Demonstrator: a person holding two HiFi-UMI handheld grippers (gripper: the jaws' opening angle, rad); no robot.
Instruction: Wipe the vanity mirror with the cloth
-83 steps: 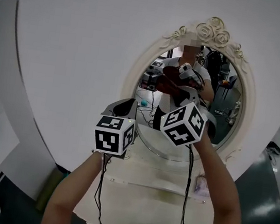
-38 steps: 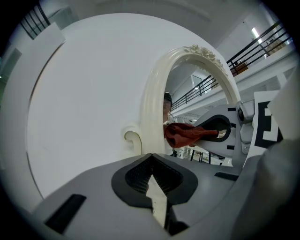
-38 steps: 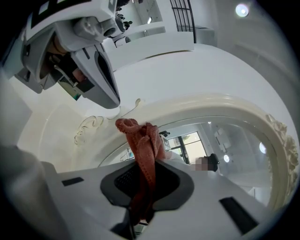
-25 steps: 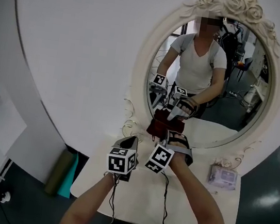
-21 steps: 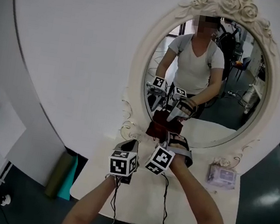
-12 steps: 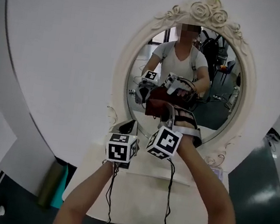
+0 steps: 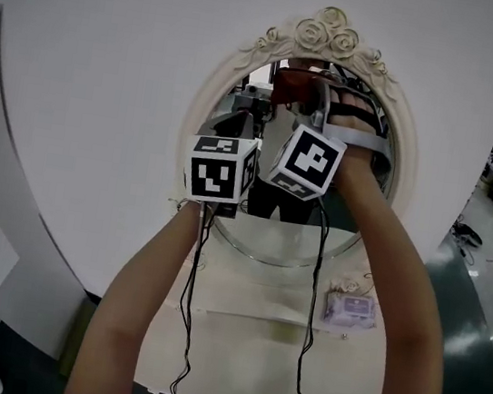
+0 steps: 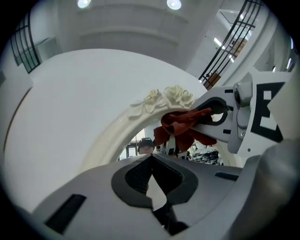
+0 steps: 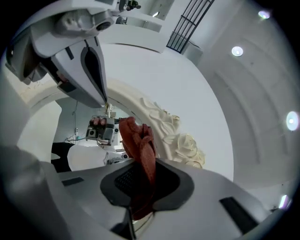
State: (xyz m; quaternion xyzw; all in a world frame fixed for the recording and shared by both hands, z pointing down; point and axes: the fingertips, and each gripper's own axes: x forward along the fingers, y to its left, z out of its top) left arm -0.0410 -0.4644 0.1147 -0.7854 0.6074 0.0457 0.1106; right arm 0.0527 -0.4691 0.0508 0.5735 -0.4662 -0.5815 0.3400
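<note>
Cloth (image 9: 139, 140) pinched tight in your R gripper (image 9: 143, 186), up at top of mirror (image 7: 288, 236), just under rose trim (image 7: 324, 33). Your L gripper (image 8: 151, 180) is closed w/ nothing in it, just beside R.

Cloth (image 7: 293, 83) at mirror (image 7: 321, 34) top, left gripper (image 7: 236, 126) just left; packet (image 7: 351, 310) on table (image 7: 244, 333) below.

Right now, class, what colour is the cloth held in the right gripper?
The cloth is dark red; the right gripper view shows it best.
</note>
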